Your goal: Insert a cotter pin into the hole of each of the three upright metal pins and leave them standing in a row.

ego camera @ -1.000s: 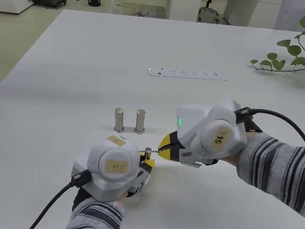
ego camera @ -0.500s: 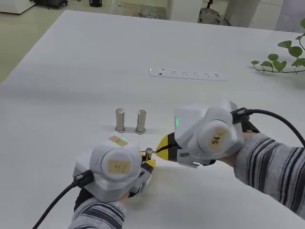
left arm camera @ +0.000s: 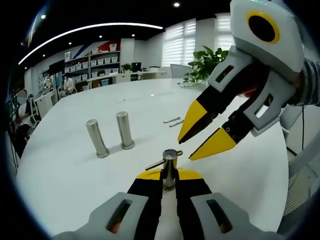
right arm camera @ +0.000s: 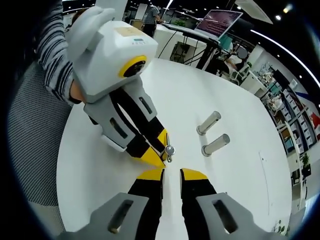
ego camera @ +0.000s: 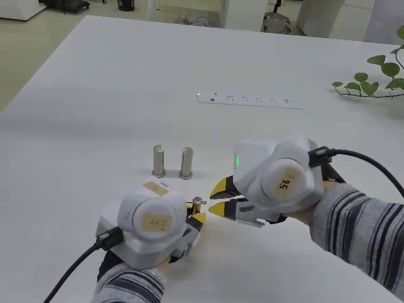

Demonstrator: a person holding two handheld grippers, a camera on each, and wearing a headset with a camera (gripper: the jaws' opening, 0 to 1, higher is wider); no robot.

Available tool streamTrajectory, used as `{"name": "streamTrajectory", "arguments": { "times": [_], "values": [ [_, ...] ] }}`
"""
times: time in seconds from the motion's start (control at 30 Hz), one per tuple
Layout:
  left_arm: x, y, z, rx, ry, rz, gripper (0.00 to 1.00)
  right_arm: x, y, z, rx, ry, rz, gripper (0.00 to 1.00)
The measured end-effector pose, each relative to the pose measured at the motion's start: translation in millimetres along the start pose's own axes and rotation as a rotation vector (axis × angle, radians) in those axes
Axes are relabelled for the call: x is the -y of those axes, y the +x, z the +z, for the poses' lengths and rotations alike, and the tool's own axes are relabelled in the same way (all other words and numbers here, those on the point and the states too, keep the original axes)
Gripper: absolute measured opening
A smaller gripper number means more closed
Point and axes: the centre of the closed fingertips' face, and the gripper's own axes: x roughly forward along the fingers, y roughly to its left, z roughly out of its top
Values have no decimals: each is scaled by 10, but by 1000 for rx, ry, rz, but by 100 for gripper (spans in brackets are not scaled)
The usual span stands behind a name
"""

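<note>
There were three metal pins [ego camera: 158,161], one cotter pin [left arm camera: 156,163], two loose thin metal pieces [left arm camera: 172,121], one power strip [ego camera: 249,99] and one plant [ego camera: 360,74].

The work surface is a large white table [ego camera: 95,95]. A white power strip [ego camera: 249,99] lies flat on its far half, long side running left to right, with a row of sockets facing up. A green leafy plant [ego camera: 380,71] sits at the far right edge, and one vine trails onto the tabletop. A pale floor [ego camera: 22,47] borders the table on the left.

In the left gripper view, shelving with storage bins [left arm camera: 92,62] lines the far wall. A curved ceiling light strip [left arm camera: 90,30] runs overhead. Windows with blinds [left arm camera: 197,37] stand behind the plant.

In the right gripper view, a lit screen [right arm camera: 220,21] stands on a far desk.
</note>
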Motion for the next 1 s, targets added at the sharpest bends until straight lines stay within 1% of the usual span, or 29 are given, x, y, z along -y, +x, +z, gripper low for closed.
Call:
{"name": "streamTrajectory", "arguments": {
  "times": [0.07, 0.17, 0.33, 0.4, 0.47, 0.5, 0.53, 0.67, 0.77, 0.8, 0.87, 1.0],
  "values": [
    [-6, 1, 3, 2, -2, -8, 5, 19, -26, -19, 9, 52, -7, 12],
    [-23, 2, 10, 0, -7, -20, 5, 53, -74, -55, 18, 97, -15, 16],
    [-75, 4, 17, -5, 8, -19, 5, 97, -137, -122, 42, 208, -35, 23],
    [-118, 0, 47, 5, 6, -17, 5, 116, -162, -145, 55, 256, -45, 26],
    [-160, -1, 82, 11, 9, -15, 5, 170, -187, -154, 79, 316, -78, 31],
    [-179, 1, 91, 12, 11, -16, 5, 176, -196, -156, 89, 335, -79, 36],
    [-203, 6, 97, 12, 13, -15, 5, 180, -203, -158, 98, 362, -79, 38],
    [-330, 11, 113, 9, 11, -2, 5, 189, -241, -190, 132, 447, -79, 42],
    [-419, 24, 116, 5, 9, 7, 5, 148, -255, -210, 145, 454, -68, 46],
    [-465, 35, 114, 2, -1, 12, 5, 126, -252, -220, 143, 455, -65, 47],
    [-520, 42, 120, 4, -20, 10, 5, 87, -246, -237, 141, 456, -58, 48],
    [-609, 55, 121, -2, -18, 13, 5, 45, -244, -249, 148, 481, -51, 50]
  ]
}}
